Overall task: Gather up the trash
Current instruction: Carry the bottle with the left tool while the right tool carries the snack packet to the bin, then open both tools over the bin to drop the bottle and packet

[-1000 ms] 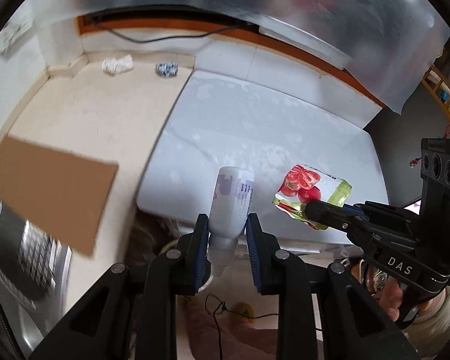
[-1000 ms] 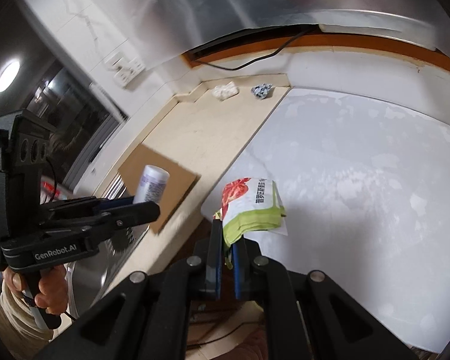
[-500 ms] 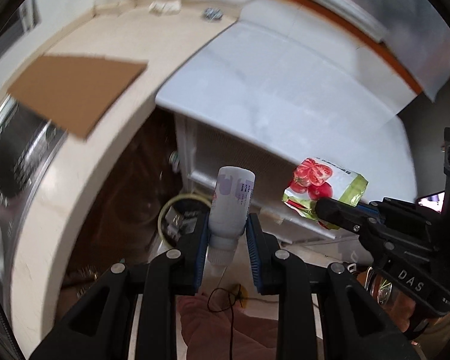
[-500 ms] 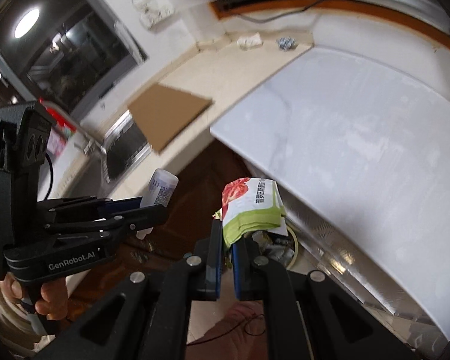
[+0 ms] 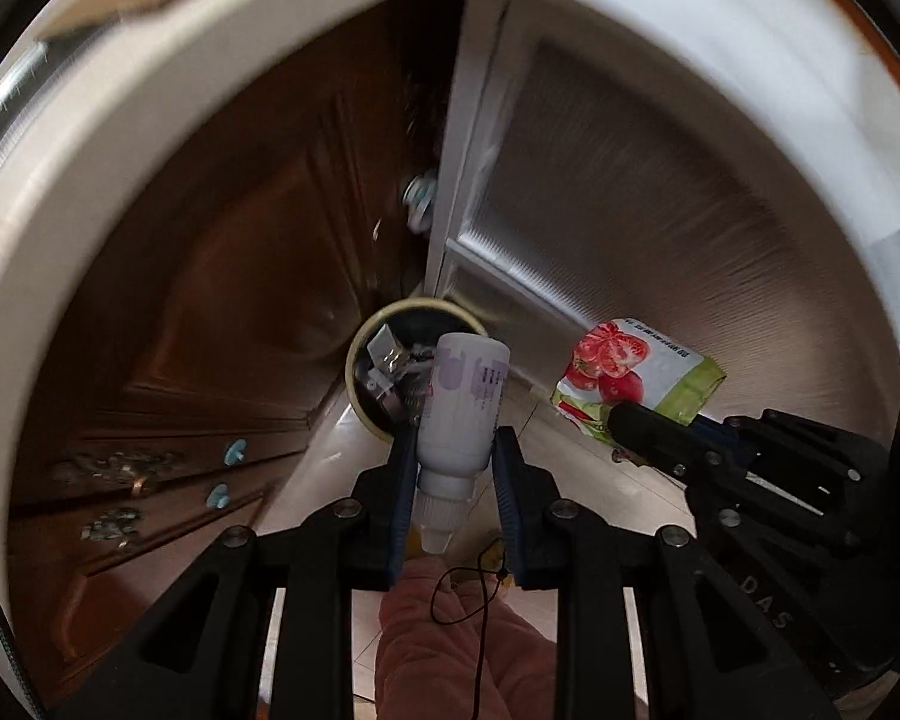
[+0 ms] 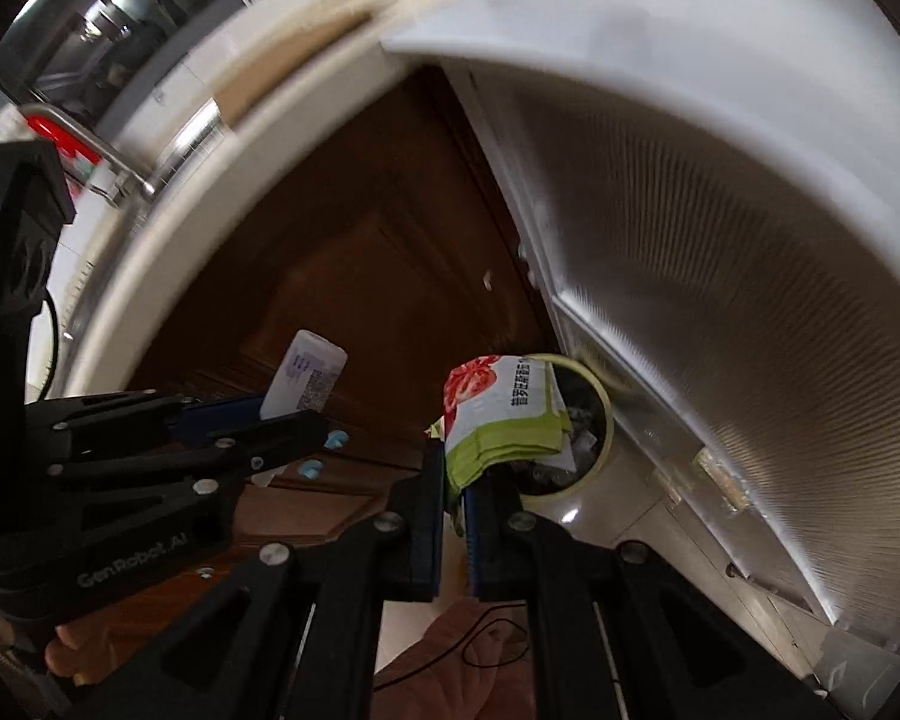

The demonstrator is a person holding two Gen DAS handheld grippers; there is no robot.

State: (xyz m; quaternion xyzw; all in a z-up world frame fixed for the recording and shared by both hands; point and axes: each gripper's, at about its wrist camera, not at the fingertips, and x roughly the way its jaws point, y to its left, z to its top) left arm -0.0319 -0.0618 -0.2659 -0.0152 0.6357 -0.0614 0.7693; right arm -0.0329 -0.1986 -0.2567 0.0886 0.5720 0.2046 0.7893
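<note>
My left gripper (image 5: 455, 450) is shut on a small white bottle (image 5: 462, 402) with a purple label, held cap end toward the camera. The bottle also shows in the right wrist view (image 6: 303, 375). My right gripper (image 6: 455, 474) is shut on a folded snack packet (image 6: 501, 414) with red tomatoes and a green edge; the packet also shows in the left wrist view (image 5: 630, 378). Both hang above a round trash bin (image 5: 366, 396) with a pale yellow rim on the floor, with trash inside. The bin shows behind the packet in the right wrist view (image 6: 600, 450).
Dark brown cabinet doors (image 5: 240, 300) with small knobs stand on the left. A ribbed white appliance front (image 5: 660, 210) stands on the right. The counter edge (image 5: 60, 240) arcs overhead. A foot in a pink slipper (image 5: 462, 648) is on the tiled floor below.
Both grippers have dropped from counter height to below the counter edge, tilting down toward the floor. The trash bin has come into full view under the bottle and packet. Both grips are unchanged.
</note>
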